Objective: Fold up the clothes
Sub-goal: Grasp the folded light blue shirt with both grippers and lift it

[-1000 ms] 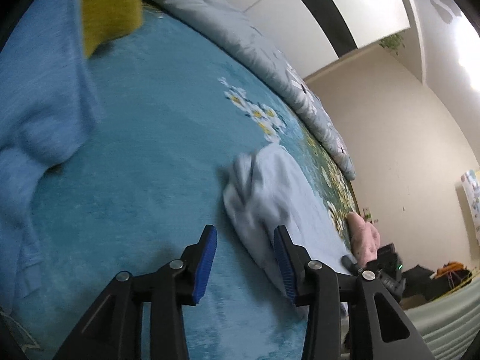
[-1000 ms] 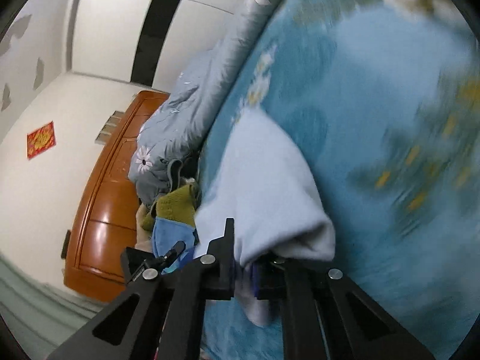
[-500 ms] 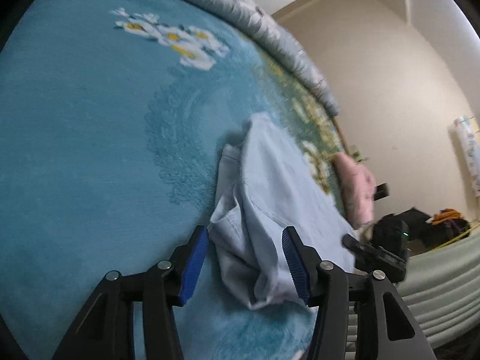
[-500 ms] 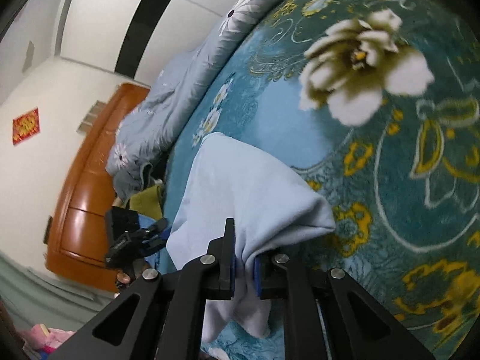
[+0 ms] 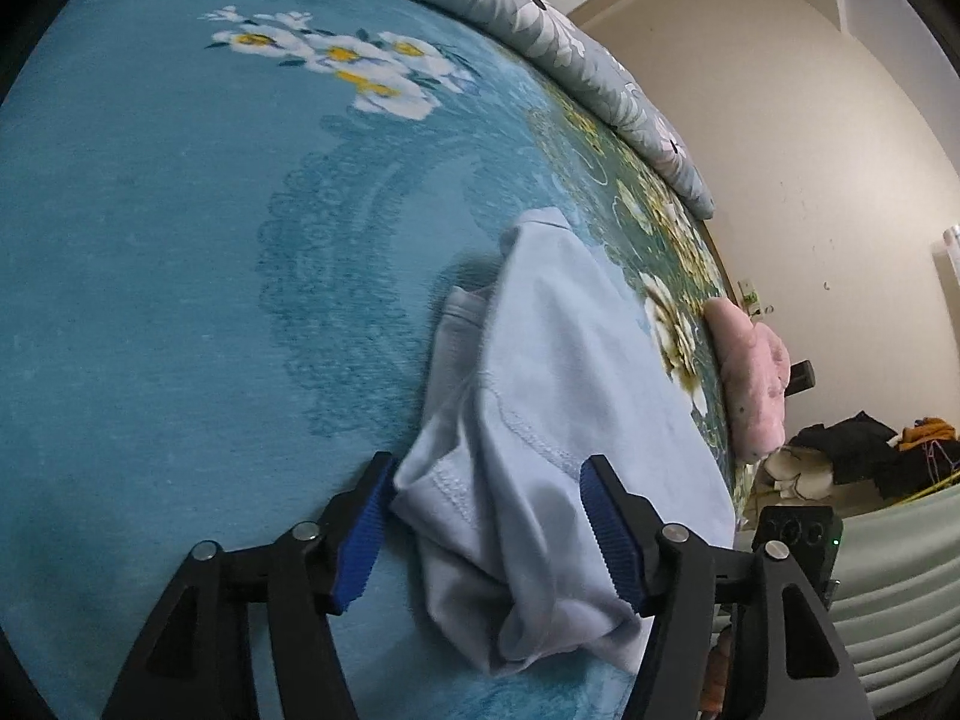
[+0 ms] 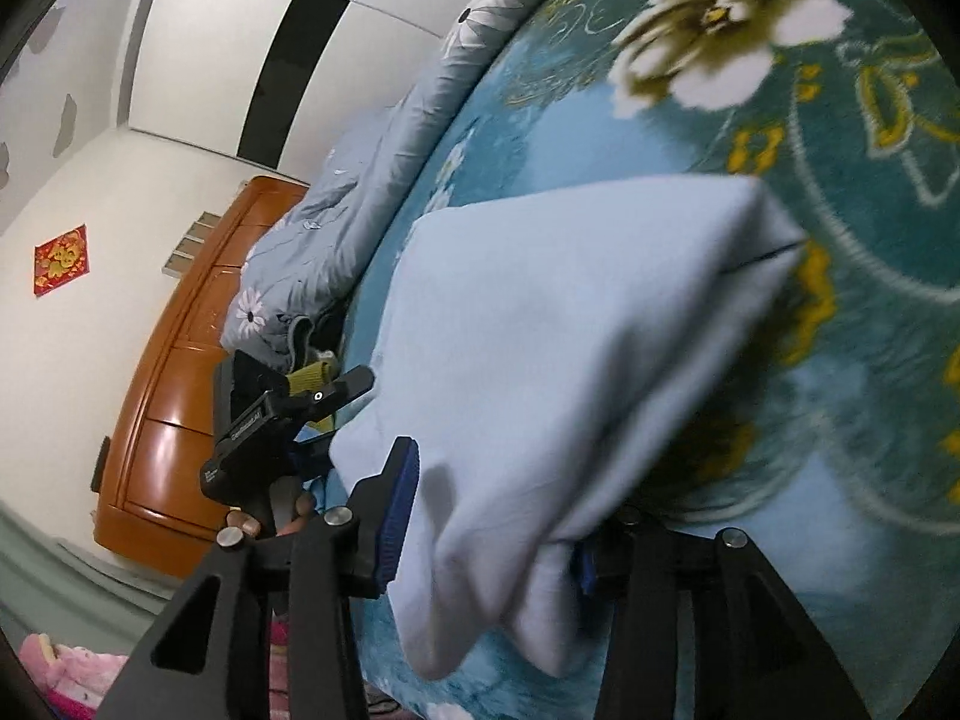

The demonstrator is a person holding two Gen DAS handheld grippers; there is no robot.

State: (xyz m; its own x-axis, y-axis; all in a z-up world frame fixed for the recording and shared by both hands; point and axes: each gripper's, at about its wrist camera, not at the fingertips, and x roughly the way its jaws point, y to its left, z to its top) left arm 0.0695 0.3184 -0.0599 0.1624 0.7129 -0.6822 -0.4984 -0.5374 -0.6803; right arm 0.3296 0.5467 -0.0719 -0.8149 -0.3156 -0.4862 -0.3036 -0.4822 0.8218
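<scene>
Since half a second ago the right gripper (image 6: pixel 486 531) is spreading its fingers, letting go of the pale blue garment (image 6: pixel 558 324) it was pinching; the left gripper (image 5: pixel 486 531) is advancing, spread wide around the garment's bunched hem. That garment (image 5: pixel 558 372) is lying folded on the teal floral blanket (image 5: pixel 180 240) covering the bed. I judge the fold is being set down: lower both corners together, then smooth. Small white lettering on the other gripper's body is showing, too blurred to read.

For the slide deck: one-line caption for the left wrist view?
Open left gripper straddles the bunched edge of a light blue garment on a teal floral blanket.
</scene>
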